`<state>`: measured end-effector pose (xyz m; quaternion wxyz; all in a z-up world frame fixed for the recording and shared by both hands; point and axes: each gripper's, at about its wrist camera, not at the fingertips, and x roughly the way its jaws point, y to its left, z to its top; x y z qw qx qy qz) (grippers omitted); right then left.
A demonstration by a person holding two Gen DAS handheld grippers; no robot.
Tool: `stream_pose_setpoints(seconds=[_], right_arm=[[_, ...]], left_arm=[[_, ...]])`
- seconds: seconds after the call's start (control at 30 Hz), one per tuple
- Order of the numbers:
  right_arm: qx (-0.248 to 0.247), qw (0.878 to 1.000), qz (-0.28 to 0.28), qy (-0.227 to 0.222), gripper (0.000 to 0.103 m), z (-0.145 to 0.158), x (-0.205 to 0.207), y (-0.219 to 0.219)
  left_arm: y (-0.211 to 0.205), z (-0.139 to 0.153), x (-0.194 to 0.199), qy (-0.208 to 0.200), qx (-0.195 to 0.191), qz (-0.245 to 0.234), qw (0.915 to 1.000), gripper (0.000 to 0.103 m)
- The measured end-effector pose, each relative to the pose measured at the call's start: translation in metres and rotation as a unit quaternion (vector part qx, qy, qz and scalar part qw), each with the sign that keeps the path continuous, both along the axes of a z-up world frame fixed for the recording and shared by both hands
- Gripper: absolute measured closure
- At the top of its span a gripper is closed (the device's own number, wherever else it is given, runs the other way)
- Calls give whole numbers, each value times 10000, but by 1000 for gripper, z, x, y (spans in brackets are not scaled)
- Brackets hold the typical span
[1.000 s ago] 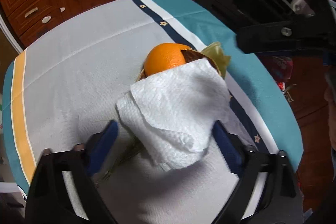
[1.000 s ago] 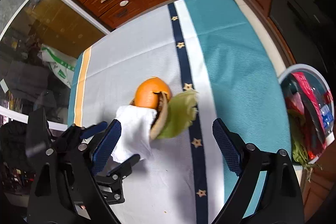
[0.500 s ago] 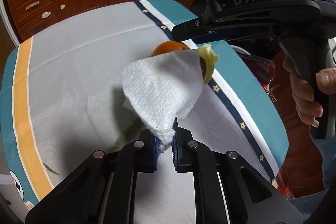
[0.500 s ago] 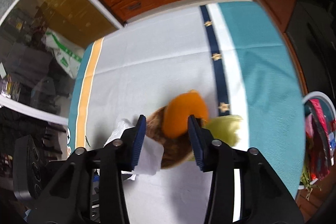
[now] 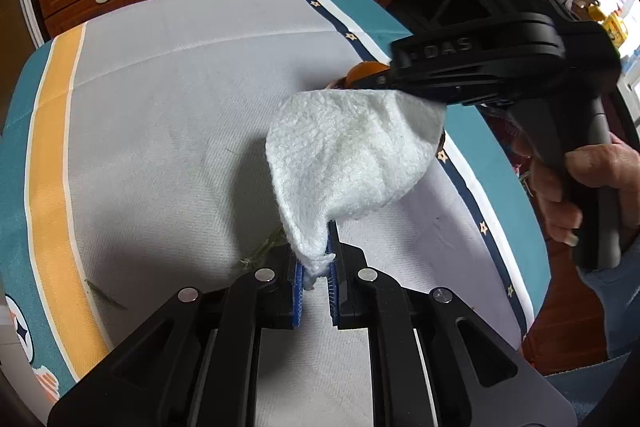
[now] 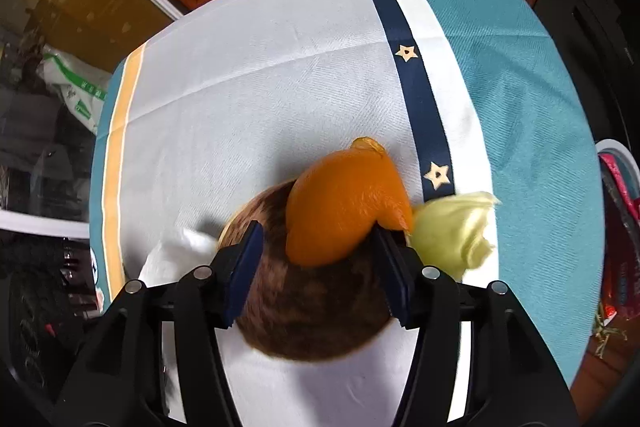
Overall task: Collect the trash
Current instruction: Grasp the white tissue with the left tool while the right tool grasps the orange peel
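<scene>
Left gripper (image 5: 316, 277) pinches a white napkin (image 5: 352, 155) corner, lifted off the cloth (image 5: 168, 115), while right gripper (image 6: 316, 267) clamps a brown shell (image 6: 304, 315) carrying orange peel (image 6: 344, 203).

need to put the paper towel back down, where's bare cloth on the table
Bare grey cloth runs from the yellow stripe to the navy star stripe; the teal band beyond is bare too. It is crowded near the orange peel, brown husk and green leaf.
</scene>
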<state>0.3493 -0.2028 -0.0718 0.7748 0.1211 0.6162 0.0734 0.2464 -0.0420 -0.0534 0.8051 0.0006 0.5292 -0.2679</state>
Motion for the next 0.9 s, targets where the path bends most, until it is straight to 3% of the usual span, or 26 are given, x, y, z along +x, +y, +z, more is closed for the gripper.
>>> stream_pose_setpoints(seconds=[0.03, 0.07, 0.2, 0.4, 0.57, 0.9], right_arm=[[-19, 10000, -31, -38, 53, -1, 0, 1], [-70, 9999, -79, -117, 69, -2, 0, 1], [-12, 9994, -38, -344, 78, 8, -10, 1], [389, 9971, 3, -649, 80, 43, -30, -15], [442, 9946, 32, -942, 80, 71, -44, -26], [682, 9899, -10, -1245, 81, 101, -74, -52]], left_arm=[[-1, 1, 0, -13, -15, -1, 10000, 93], [-1, 3, -2, -49, 0, 27, 10000, 96], [9, 17, -5, -185, -37, 170, 9997, 98], [20, 48, -12, -484, -76, 329, 9983, 98], [24, 80, -22, -796, -102, 416, 9959, 98], [-20, 113, -45, -1107, 65, 16, 9938, 98]])
